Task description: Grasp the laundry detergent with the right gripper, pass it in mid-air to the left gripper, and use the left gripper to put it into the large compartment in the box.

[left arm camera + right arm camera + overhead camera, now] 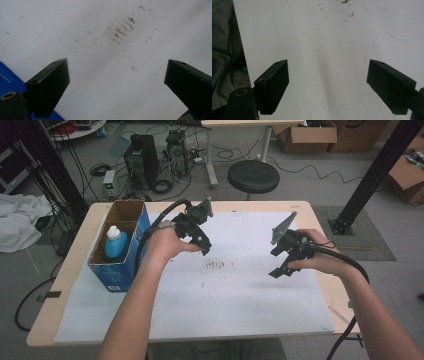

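A person holds both grippers above a white paper sheet [240, 305] that covers the wooden table. My left gripper [202, 245] hangs over the sheet's left middle, right of a blue cardboard box [117, 270]. Its jaws stand wide apart with nothing between them [116, 67]. My right gripper [276, 262] hovers over the sheet's right side, open and empty too [328, 65]. A blue bottle with a white cap [115, 242] stands inside the box. Brown smudges [217, 265] mark the sheet between the grippers, and the smudges [122, 30] lie ahead of the left jaws.
A corner of the blue box [10, 77] shows beside the left jaw. Dark fabric [224, 50] lies past the sheet's edge. Beyond the table are a black stool [253, 176], computer towers [141, 160], cables and cardboard boxes [306, 137]. A black post [375, 175] stands at the right.
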